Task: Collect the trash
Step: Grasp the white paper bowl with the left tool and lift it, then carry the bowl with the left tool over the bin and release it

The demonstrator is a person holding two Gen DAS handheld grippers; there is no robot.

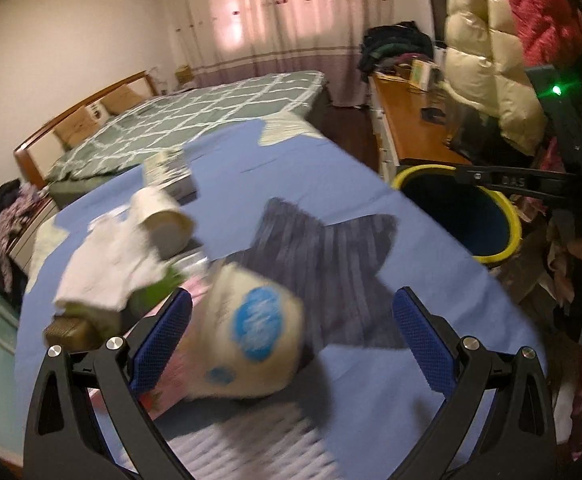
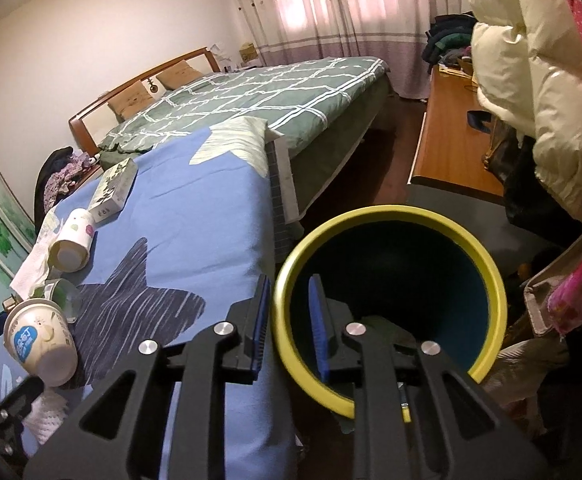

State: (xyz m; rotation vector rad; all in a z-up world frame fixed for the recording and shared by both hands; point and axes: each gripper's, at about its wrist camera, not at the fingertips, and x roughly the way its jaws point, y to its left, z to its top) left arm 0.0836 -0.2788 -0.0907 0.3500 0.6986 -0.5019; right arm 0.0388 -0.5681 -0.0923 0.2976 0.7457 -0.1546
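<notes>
Nearest us, the right claw [image 2: 289,330] pinches the yellow rim of the trash bin [image 2: 487,272], one pad outside, one inside; the bin is dark blue within and sits just beside the worktop [image 2: 211,200], which is draped in blue cloth with a dark star. Our left claw [image 1: 291,344] stands wide around a cream paper cup [image 1: 251,332] with a blue label, lying on its side, blurred. Beyond it we list crumpled tissue [image 1: 107,268], a second tipped cup [image 2: 71,246] and a small box [image 2: 113,190].
</notes>
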